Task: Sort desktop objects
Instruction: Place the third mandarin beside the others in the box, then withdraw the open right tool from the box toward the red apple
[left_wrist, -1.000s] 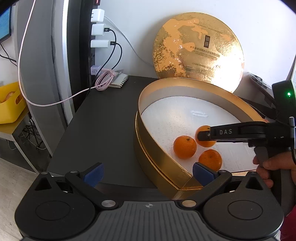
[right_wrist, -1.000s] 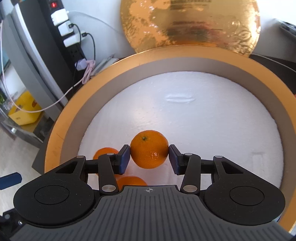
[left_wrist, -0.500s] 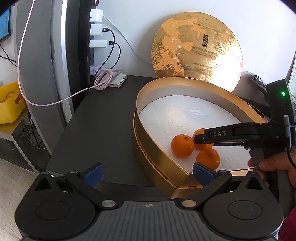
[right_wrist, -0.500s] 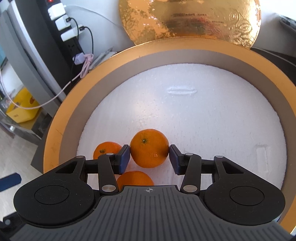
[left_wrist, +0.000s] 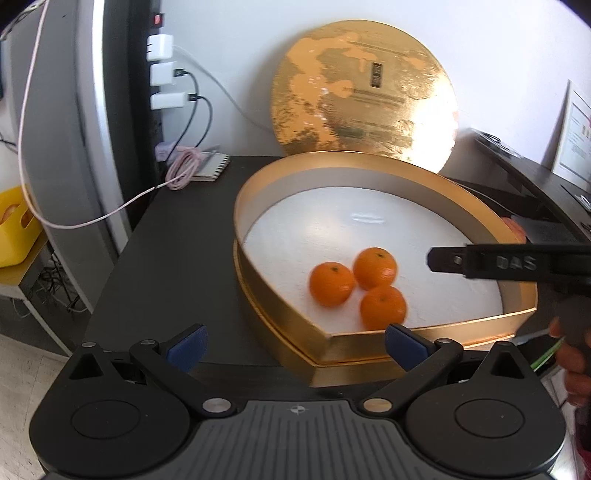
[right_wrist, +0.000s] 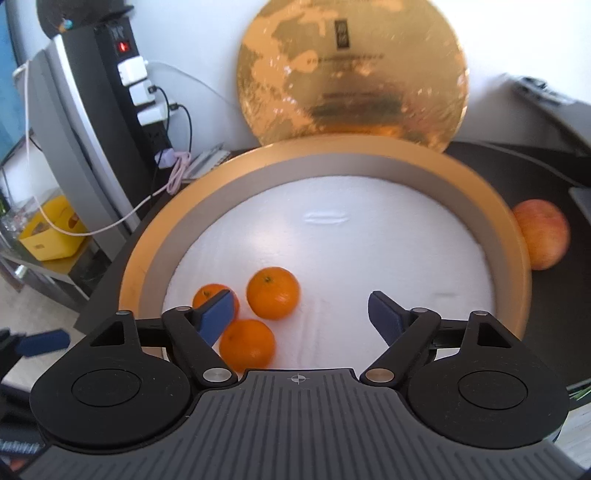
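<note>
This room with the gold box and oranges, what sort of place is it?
Probably an office or study corner. A black desk stands against a white wall, a power strip holds several chargers, and a small notebook lies beside coiled cable.

Three orange mandarins (right_wrist: 272, 292) lie on the gold box's (right_wrist: 388, 149) white lining ahead of the blue-padded right tool (right_wrist: 301, 314); a mottled gold lid (right_wrist: 351, 70) stands beyond.

Right gripper (right_wrist: 301, 314) fingers just opening, empty; left gripper (left_wrist: 295, 341) spread.

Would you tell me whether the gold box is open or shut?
Open: the box shows its white floor, and its lid leans against the wall behind.
</note>
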